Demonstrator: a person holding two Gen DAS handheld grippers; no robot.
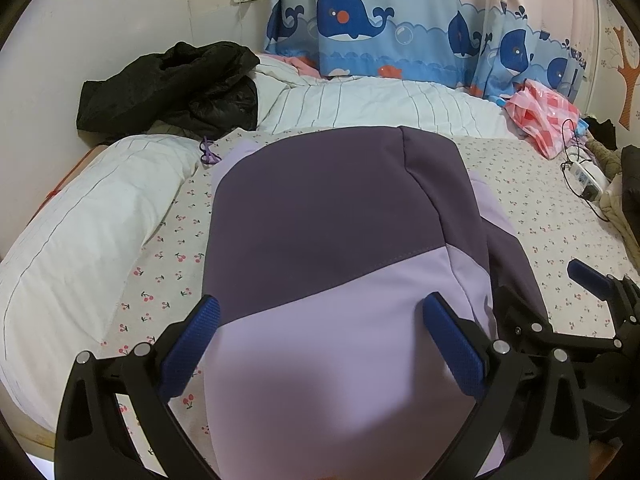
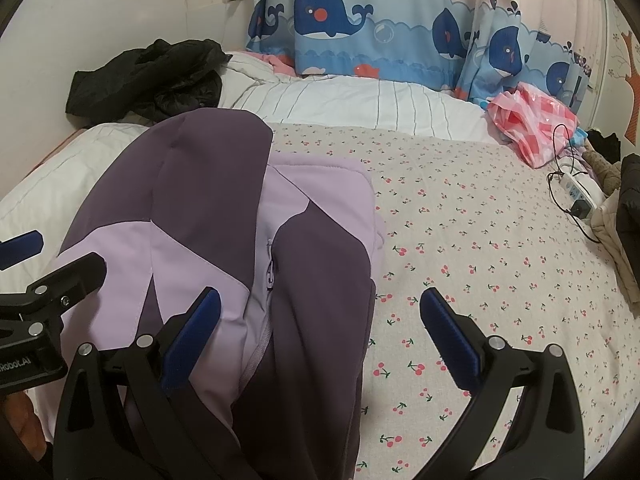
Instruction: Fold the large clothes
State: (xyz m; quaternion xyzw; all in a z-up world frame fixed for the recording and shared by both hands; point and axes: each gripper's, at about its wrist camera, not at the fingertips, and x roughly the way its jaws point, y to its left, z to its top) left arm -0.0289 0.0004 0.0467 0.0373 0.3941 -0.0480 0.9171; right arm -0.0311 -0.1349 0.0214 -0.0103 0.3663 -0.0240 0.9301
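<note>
I have the jacket (image 1: 340, 264) lying on the bed (image 1: 540, 216), partly folded, directly ahead of both tools. Left tool (image 1: 320, 320): jaws wide, nothing held, straddling the pale lower panel. Right tool (image 2: 320, 312): jaws wide, nothing held, over the jacket's right edge. I judge the fabric soft, light, smooth-faced, likely to slide; pinch at a seam or hem edge, not mid-panel. The right view shows the zipper (image 2: 270, 268) and a folded pale layer beneath; the left view hides both but shows the purple cord (image 1: 208, 154) beside the pillow (image 1: 80, 232).
</note>
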